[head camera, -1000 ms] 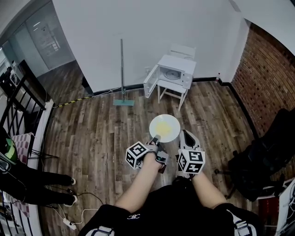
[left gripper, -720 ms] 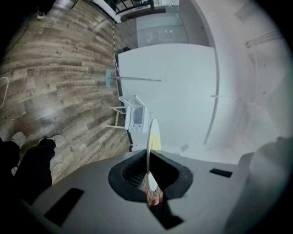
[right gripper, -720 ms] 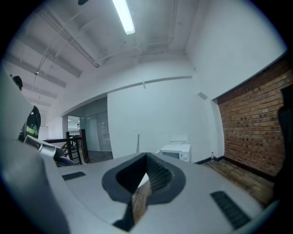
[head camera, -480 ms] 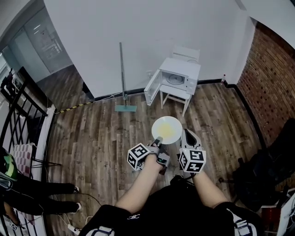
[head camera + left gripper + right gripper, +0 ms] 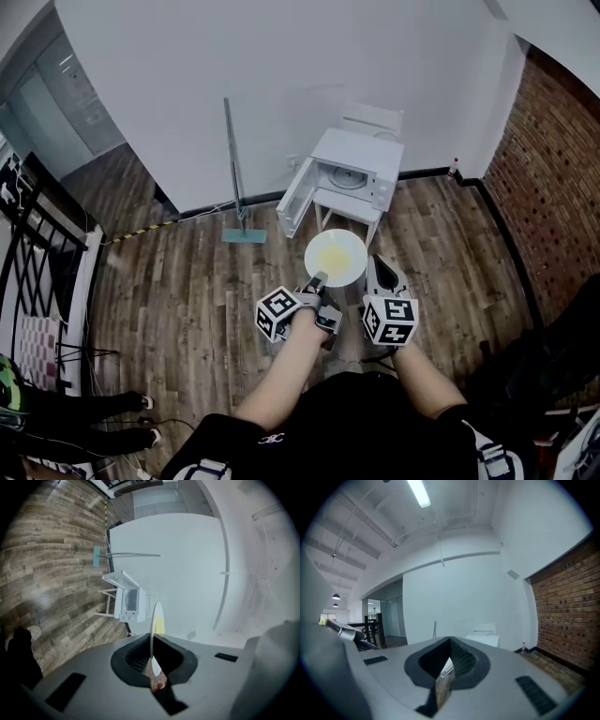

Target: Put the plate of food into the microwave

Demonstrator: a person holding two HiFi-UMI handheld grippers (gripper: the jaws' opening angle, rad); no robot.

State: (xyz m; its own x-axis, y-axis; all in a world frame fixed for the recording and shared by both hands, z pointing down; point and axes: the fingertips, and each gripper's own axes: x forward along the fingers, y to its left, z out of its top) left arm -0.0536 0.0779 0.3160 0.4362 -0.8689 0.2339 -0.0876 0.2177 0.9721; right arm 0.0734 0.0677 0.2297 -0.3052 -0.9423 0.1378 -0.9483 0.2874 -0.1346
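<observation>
While left gripper [image 5: 317,279] clamps plate [image 5: 336,259]; level?

no legible txt, no readable labels

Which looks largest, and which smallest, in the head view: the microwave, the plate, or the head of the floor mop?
1. microwave, largest, with its door open
2. plate; it is nearer the camera, so its real size may be smaller than it looks
3. mop head, smallest
</observation>
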